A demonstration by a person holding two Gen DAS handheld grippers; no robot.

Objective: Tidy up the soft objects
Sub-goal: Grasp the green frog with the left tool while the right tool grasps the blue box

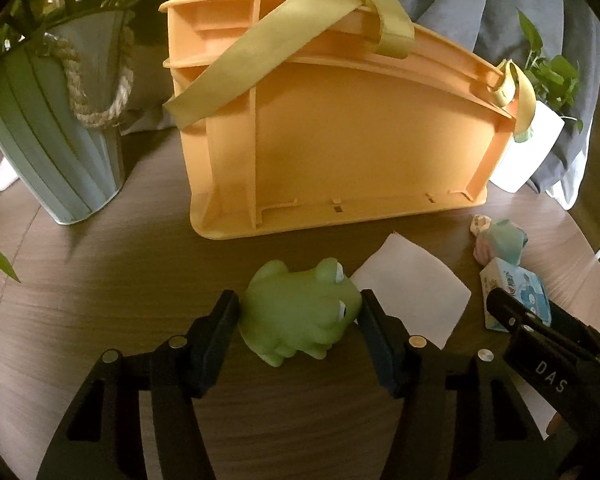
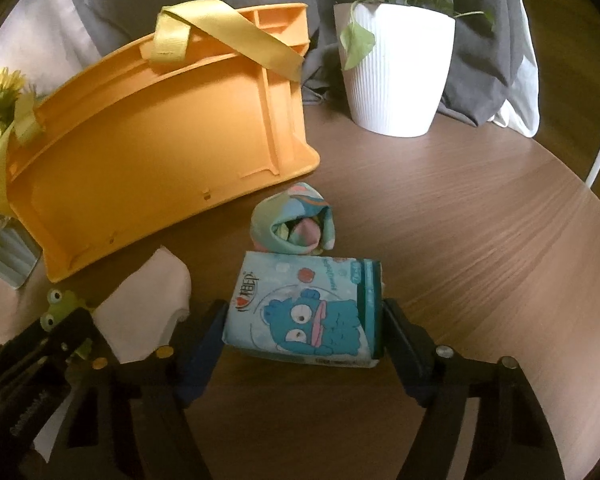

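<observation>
Our left tongs (image 1: 300, 316) have their pads pressed against both flanks of the green frog toy (image 1: 298, 314), which sits on the tabletop (image 1: 100, 300) just in front of the orange basket (image 1: 352, 140). Our right tongs (image 2: 304, 320) straddle the blue tissue pack (image 2: 306, 310): the left pad touches its edge, while on the right side we cannot tell whether the pad is pressing or only just beside it, so we would not yet call that a firm grip.

As far as we can judge, the task has barely begun. Nothing shows inside the basket from these views, though we see only its outer wall, and its yellow strap (image 1: 268, 44) lies draped across the rim. Frog, tissue pack, the rolled pastel socks (image 2: 292, 228) touching the pack's far edge, and a white folded cloth (image 1: 412, 288) between frog and pack all lie on the tabletop. All four are left to move.

The frog lies tipped on its side, eyes aimed right toward the cloth, its long axis running across the left tongs. The tissue pack lies flat, printed face up, its long axis spanning side to side between the right tongs.
</observation>
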